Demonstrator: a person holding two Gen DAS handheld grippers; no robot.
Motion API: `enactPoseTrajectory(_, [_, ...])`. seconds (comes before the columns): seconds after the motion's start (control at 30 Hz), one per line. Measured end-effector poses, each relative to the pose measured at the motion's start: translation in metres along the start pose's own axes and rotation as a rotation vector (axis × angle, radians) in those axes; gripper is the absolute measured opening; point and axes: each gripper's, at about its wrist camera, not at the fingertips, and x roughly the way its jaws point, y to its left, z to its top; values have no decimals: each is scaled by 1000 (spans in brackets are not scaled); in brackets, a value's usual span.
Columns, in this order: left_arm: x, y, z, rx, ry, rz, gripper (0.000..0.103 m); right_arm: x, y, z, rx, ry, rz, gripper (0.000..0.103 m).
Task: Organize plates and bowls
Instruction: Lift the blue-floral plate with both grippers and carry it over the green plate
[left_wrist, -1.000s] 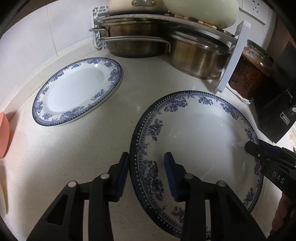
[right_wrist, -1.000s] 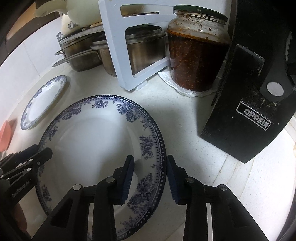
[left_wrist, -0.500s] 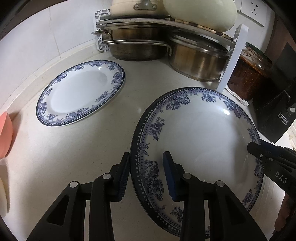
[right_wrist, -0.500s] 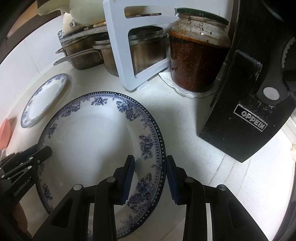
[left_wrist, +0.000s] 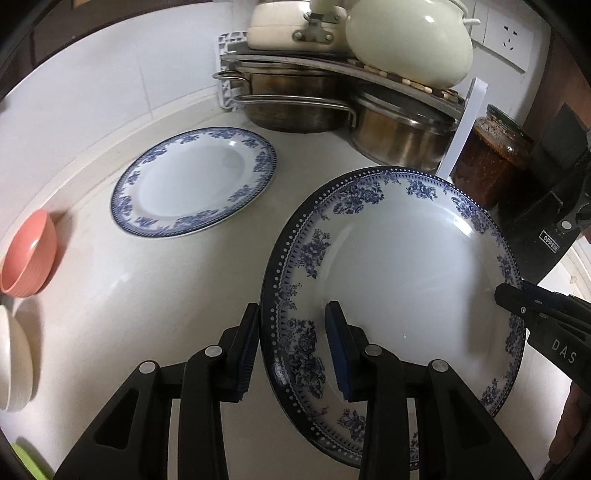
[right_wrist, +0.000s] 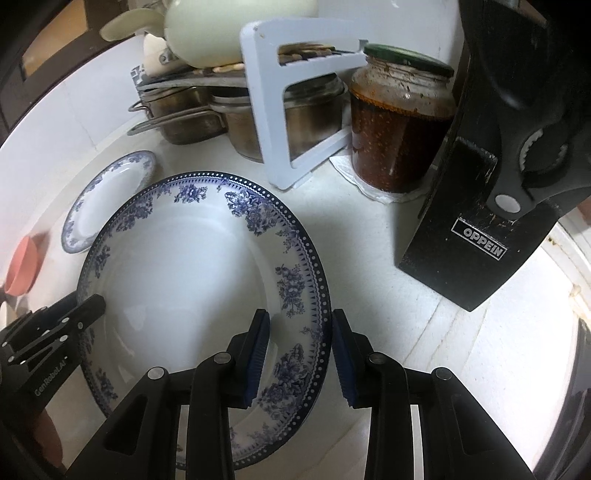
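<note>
You hold the big plate (left_wrist: 399, 266) by opposite rims: your left gripper (left_wrist: 291, 350) and right gripper (right_wrist: 301, 354) each clamp an edge, likely to keep it level. It hangs over the counter (left_wrist: 155, 295), near the pots (left_wrist: 295, 107). The smaller plate (left_wrist: 194, 181) lies flat just left of the big one, probably where it gets stacked.

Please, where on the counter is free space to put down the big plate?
Bare counter lies between the smaller plate, the pink bowl and the big plate. Right of it, before the knife block, is another patch. The back corner is crowded: pots, jar.
</note>
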Motion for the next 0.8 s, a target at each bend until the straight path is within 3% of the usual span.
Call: enactPoseTrajectory(0.8, [-99,78,-69,-184,-45,128,36,-59,78,-30,-170,-10,109,35])
